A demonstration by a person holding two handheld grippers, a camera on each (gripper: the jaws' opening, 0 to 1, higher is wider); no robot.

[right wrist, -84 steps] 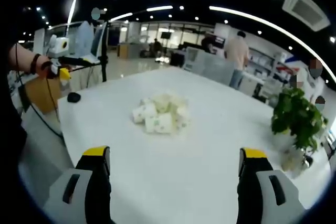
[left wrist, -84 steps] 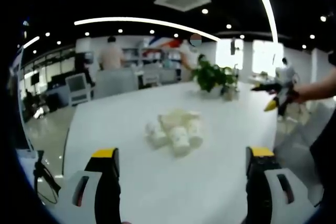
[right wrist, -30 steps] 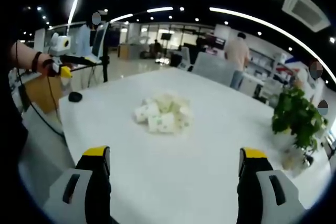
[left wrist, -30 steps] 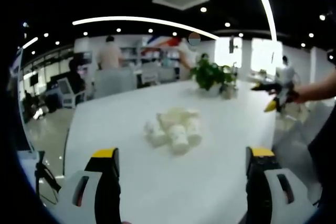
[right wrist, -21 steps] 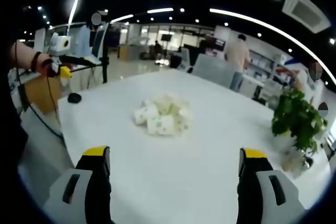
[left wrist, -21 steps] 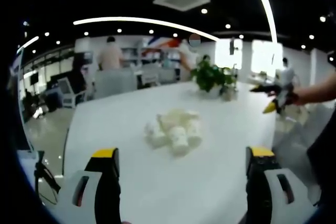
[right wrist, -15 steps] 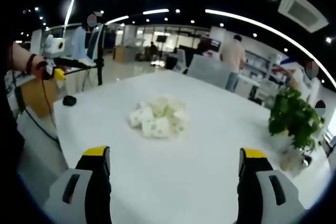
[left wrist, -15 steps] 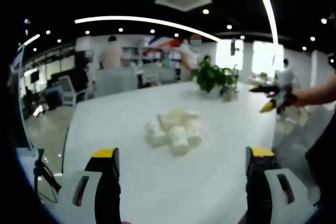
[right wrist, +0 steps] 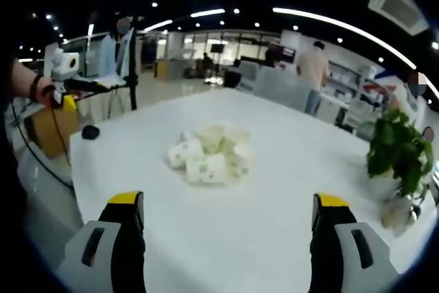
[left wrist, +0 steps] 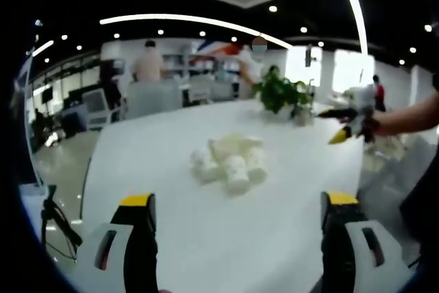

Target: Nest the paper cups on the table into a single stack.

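- paper cups [left wrist: 230, 163] lie tumbled in 1 heap mid-table [left wrist: 274, 238], well clear of every edge; potted plant [left wrist: 280, 94] near the far edge
- left gripper [left wrist: 236, 238] and right gripper [right wrist: 230, 235]: jaws spread wide, nothing held, both short of the heap
- risk: cups on their sides may roll or crush if pinched; touching neighbours could scatter
- no readable writing; cup print too blurred

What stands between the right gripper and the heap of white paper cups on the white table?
Nothing visible: bare white table lies between the open right gripper and the heap of white paper cups. The green potted plant stands off to the side.
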